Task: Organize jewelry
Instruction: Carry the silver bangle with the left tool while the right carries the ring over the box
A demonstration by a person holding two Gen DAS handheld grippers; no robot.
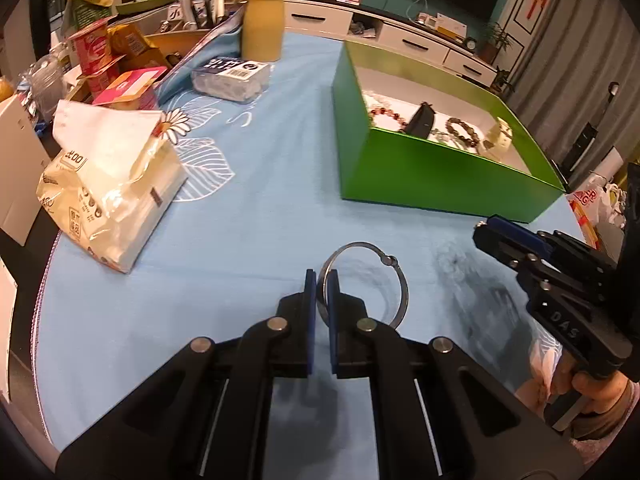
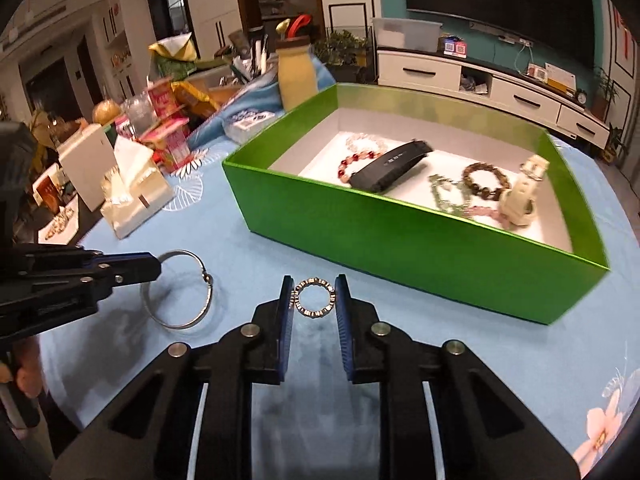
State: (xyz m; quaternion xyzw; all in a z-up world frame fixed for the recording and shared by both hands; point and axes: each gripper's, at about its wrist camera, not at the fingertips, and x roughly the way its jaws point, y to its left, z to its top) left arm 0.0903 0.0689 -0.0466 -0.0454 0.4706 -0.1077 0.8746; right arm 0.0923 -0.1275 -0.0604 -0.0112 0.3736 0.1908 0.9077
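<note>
My left gripper (image 1: 321,280) is shut on the rim of a silver bangle (image 1: 394,276), held just above the blue tablecloth; the bangle (image 2: 188,322) also shows in the right wrist view with the left gripper (image 2: 154,268) on its left edge. My right gripper (image 2: 314,286) is shut on a small beaded ring bracelet (image 2: 315,297), pinched between both pads. It shows in the left wrist view (image 1: 486,232) at the right. The green box (image 2: 400,236) ahead holds several bracelets, a black case (image 2: 390,164) and a cream watch (image 2: 522,196).
A tissue pack (image 1: 112,192) lies at the left. A yellow bottle (image 1: 264,24), a small white box (image 1: 230,76) and snack packages (image 1: 108,64) crowd the far left of the table. The green box (image 1: 420,176) stands right of centre.
</note>
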